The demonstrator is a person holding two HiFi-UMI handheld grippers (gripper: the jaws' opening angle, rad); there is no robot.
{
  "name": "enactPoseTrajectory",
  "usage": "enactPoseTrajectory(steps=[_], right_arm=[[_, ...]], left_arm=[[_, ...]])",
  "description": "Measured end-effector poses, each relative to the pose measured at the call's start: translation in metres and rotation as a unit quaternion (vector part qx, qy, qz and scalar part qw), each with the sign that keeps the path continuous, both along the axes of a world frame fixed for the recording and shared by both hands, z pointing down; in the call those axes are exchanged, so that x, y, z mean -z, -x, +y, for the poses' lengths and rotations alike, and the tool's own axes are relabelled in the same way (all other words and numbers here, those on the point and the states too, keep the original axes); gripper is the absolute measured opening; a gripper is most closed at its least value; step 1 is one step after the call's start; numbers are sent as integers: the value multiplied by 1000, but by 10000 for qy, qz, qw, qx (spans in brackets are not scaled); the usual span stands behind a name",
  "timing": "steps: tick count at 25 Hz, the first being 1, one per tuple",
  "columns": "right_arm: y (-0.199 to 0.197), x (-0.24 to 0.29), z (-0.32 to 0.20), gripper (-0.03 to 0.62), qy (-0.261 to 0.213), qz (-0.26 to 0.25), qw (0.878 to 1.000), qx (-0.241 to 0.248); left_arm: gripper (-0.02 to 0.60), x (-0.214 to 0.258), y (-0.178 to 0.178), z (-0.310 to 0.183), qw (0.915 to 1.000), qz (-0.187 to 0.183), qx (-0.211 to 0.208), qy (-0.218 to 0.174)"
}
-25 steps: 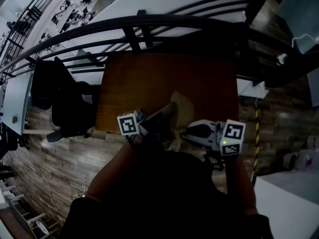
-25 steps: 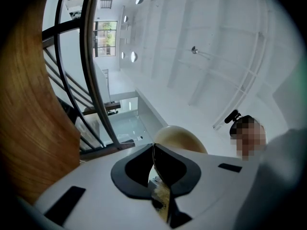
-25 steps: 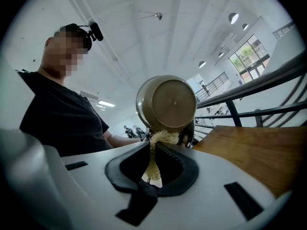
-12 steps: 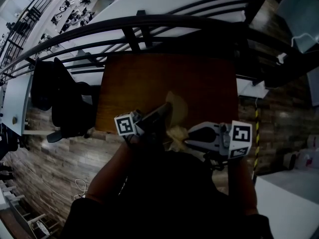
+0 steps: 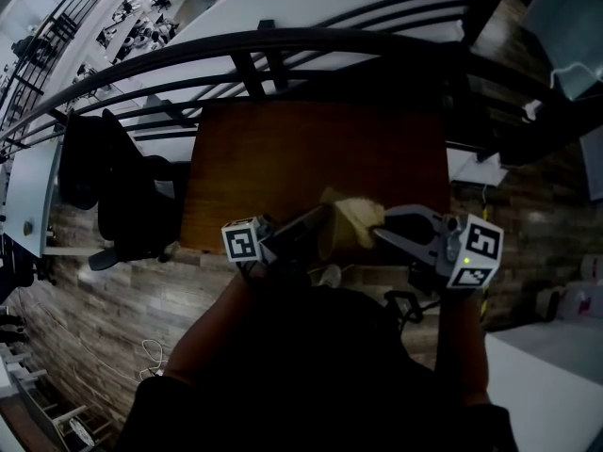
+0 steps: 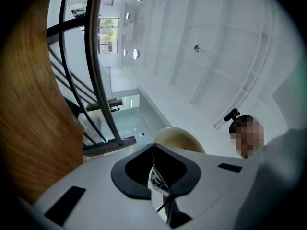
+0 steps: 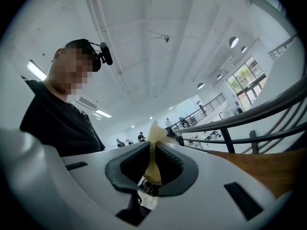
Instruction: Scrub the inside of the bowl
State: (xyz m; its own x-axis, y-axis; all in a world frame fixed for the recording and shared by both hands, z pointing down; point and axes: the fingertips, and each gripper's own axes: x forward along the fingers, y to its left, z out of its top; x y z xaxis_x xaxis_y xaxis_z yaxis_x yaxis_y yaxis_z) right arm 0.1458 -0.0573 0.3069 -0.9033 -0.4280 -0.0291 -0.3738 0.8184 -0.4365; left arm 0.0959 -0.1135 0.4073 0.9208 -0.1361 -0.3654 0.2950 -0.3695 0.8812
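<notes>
My left gripper (image 5: 316,220) is shut on the thin rim of a cream bowl (image 5: 332,235), held on edge over the near side of the wooden table (image 5: 283,158). In the left gripper view the rim runs between the closed jaws of the left gripper (image 6: 154,150), and the bowl (image 6: 178,139) bulges beyond them. My right gripper (image 5: 379,229) is shut on a pale yellow scrub pad (image 5: 361,212), which sits at the bowl's right side. In the right gripper view the scrub pad (image 7: 154,157) is pinched between the jaws of the right gripper (image 7: 152,150). Whether it touches the bowl's inside I cannot tell.
A black railing (image 5: 283,40) curves along the table's far side. A black chair (image 5: 122,191) stands to the table's left. Plank flooring (image 5: 113,328) lies around me, and a white surface (image 5: 542,384) sits at the lower right.
The right gripper has risen and shifted right with the scrub pad, from below the bowl to its right side. The left gripper and bowl have hardly moved.
</notes>
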Motion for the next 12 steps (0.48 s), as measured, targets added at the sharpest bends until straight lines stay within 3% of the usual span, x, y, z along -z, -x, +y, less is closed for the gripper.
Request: enactPoseTrajectory(steps=[6, 12], right_arm=[[-12, -4, -16, 44, 56, -51, 9993, -364], [-15, -19, -22, 44, 254, -97, 9985, -476]], left_arm=[[8, 6, -1, 3, 9999, 99, -114, 1], [8, 14, -3, 14, 9991, 150, -325, -241]])
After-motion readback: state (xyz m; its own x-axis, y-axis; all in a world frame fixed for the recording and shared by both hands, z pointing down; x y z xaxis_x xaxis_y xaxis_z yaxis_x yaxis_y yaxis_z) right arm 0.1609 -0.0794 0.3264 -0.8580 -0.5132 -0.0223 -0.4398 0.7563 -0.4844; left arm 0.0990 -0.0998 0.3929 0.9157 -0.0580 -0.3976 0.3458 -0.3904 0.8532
